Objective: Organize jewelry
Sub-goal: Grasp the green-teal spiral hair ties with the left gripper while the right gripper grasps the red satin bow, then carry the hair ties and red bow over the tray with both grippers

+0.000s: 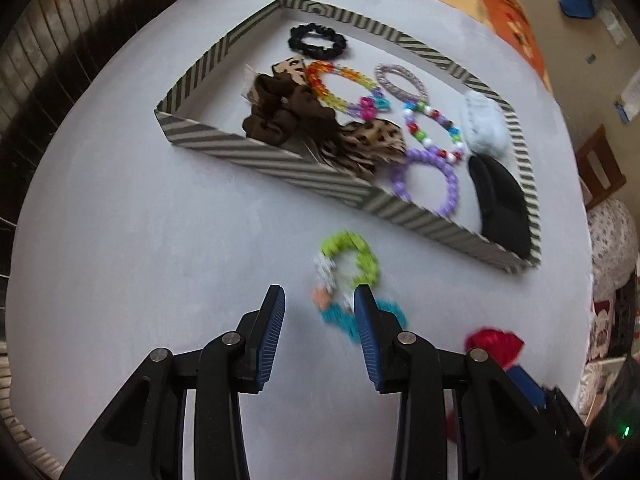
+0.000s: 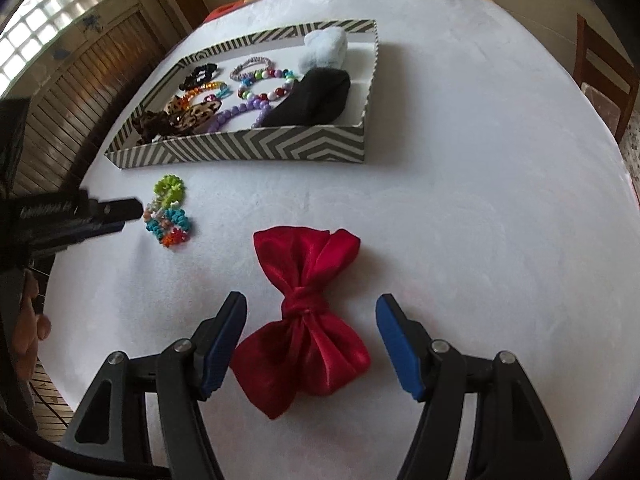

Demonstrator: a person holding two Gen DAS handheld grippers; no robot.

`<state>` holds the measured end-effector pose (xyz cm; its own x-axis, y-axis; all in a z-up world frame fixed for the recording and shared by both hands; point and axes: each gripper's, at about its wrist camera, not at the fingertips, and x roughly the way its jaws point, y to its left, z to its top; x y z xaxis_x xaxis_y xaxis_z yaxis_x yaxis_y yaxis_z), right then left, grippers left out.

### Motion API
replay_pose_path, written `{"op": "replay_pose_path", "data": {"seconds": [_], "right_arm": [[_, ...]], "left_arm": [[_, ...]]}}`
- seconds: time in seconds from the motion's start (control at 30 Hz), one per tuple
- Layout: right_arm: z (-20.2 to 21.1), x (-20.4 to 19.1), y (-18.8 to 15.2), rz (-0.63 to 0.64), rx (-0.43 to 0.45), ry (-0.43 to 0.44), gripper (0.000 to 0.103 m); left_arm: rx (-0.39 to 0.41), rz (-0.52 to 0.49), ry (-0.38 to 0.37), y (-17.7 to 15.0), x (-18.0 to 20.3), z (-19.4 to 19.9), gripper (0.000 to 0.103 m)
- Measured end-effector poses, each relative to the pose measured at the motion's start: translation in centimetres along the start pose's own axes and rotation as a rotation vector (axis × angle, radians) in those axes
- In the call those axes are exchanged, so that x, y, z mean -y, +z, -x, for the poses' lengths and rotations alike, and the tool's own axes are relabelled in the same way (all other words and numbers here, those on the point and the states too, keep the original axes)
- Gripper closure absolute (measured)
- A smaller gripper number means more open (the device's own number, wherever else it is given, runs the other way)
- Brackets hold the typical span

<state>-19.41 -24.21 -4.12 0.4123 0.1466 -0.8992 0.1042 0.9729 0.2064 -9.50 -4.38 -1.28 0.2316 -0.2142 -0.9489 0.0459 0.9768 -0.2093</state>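
Now, operator, your left wrist view first, with the striped tray as the landmark.
Left gripper: your jaws stand apart and grasp nothing; bare table shows between the blue pads.
Striped tray: it sits on the white table, beyond your fingertips.
Coloured bead bracelet: it lies on the table outside the tray, just in front of the tray's near wall; your right-hand pad covers its teal end. It is blurred, so whether the pad touches it you cannot tell.
Purple bead bracelet: inside the tray, against the near wall.
Brown scrunchie: inside the tray, left of the purple bracelet.
Black scrunchie: inside the tray, near the far wall.
Red bow: on the table outside the tray, off to the right behind your gripper.

Your right wrist view next.
Right gripper: released, jaws wide, one blue pad on each side of the red bow and neither pressing it.
Red bow: flat on the table, in front of the striped tray and well apart from it.
Coloured bead bracelet: on the table left of the bow, near the tray's front wall.
Left gripper: its black tip reaches in from the left, right beside the bracelet.
Black cloth piece: inside the tray, at the right end.
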Motion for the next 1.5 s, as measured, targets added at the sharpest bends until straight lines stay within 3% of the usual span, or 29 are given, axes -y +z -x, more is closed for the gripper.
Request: {"op": "replay_pose_path", "data": {"seconds": [0.2, 0.3, 0.57, 0.6, 0.63, 0.67, 0.7, 0.77, 0.93, 1.07, 1.2, 1.23, 1.37, 1.5], "right_arm": [[-0.6, -0.2, 0.1, 0.003, -0.010, -0.003, 0.032], [-0.7, -0.2, 0.2, 0.004, -0.005, -0.008, 0.032], [-1.1, -1.0, 0.2, 0.038, 0.023, -0.052, 0.033], [-1.1, -1.2, 0.0, 0.056, 0.026, -0.070, 0.036], [-1.1, -1.4, -0.1, 0.082, 0.033, -0.091, 0.052], [-1.0, -1.5, -0.1, 0.099, 0.037, -0.092, 0.076], [-1.0, -1.4, -0.2, 0.099, 0.033, -0.076, 0.083], [-0.7, -1.2, -0.1, 0.095, 0.024, -0.050, 0.086], [2.1, -1.2, 0.2, 0.094, 0.087, 0.014, 0.086], [3.9, -1.2, 0.9, 0.097, 0.128, 0.031, 0.086], [4.6, -1.2, 1.2, 0.081, 0.142, 0.058, 0.086], [4.6, -1.2, 1.1, 0.079, 0.141, 0.064, 0.086], [4.3, -1.5, 0.8, 0.085, 0.124, 0.071, 0.086], [3.8, -1.3, 0.6, 0.076, 0.106, 0.075, 0.085]], "left_arm": [[0.003, 0.000, 0.034, 0.8, -1.1, -0.7, 0.077], [-0.013, -0.036, 0.063, 1.1, -1.0, -1.4, 0.077], [0.033, -0.127, 0.096, 0.7, 0.7, -1.9, 0.078], [0.038, -0.138, 0.077, 0.5, 0.8, -1.9, 0.090], [0.037, -0.144, 0.048, 0.4, 0.9, -1.9, 0.103], [0.030, -0.150, 0.026, 0.3, 1.0, -1.9, 0.103], [0.018, -0.157, 0.032, 0.2, 1.1, -1.9, 0.103], [0.017, -0.151, 0.000, 0.2, 1.2, -1.5, 0.103], [0.069, -0.158, -0.058, 1.0, 1.2, 2.3, 0.103], [0.095, -0.165, -0.043, 1.7, 1.3, 3.9, 0.103], [0.050, -0.144, -0.017, 2.1, 1.0, 2.5, 0.103], [0.044, -0.152, 0.002, 2.1, 1.1, 1.8, 0.097], [0.011, -0.173, 0.079, 1.9, 1.3, -0.9, 0.094], [-0.001, -0.206, 0.071, 2.0, 2.1, -2.3, 0.092]]}}
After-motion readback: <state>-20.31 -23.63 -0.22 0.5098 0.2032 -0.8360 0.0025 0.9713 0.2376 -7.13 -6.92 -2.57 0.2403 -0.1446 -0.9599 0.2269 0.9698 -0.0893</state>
